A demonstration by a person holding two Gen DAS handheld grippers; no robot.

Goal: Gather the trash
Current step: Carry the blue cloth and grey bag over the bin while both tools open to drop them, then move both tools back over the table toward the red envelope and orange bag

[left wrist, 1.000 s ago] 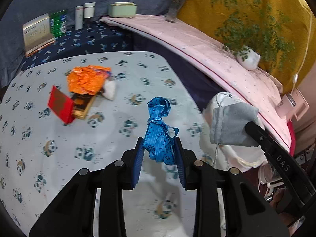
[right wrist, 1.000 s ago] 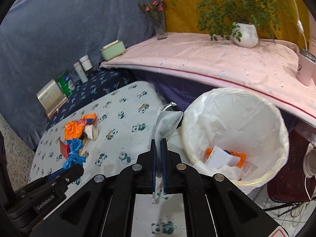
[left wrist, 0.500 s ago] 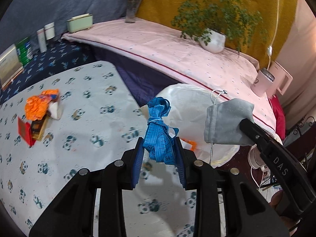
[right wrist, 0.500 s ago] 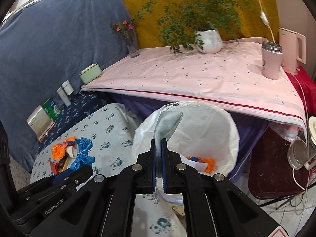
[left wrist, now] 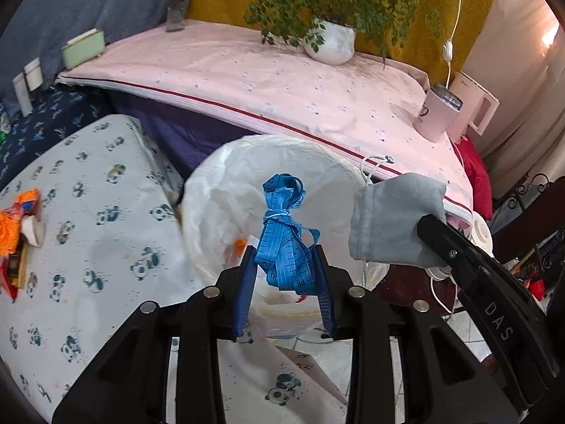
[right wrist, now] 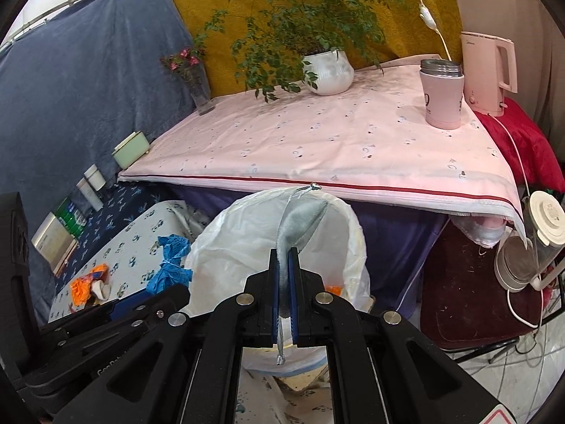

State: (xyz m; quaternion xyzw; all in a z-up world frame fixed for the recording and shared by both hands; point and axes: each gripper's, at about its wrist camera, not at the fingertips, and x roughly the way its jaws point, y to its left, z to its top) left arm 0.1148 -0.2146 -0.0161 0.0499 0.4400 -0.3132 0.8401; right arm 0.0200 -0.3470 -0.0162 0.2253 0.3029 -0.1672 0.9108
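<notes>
Carry-to-bin step: left claw (left wrist: 285,265) grips blue tape measure (left wrist: 284,233), right claw (right wrist: 285,275) pinches grey pouch (right wrist: 300,221), both over lined bin (left wrist: 226,190); next, release.

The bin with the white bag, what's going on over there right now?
A person is clearing trash with two handheld grippers. The left gripper holds a bundled blue measuring tape, and the right gripper is shut on a small grey drawstring pouch. Both are held at the lined bin, nothing dropped yet. Orange and white scraps already lie inside, and more litter waits on the panda-print cloth.
</notes>
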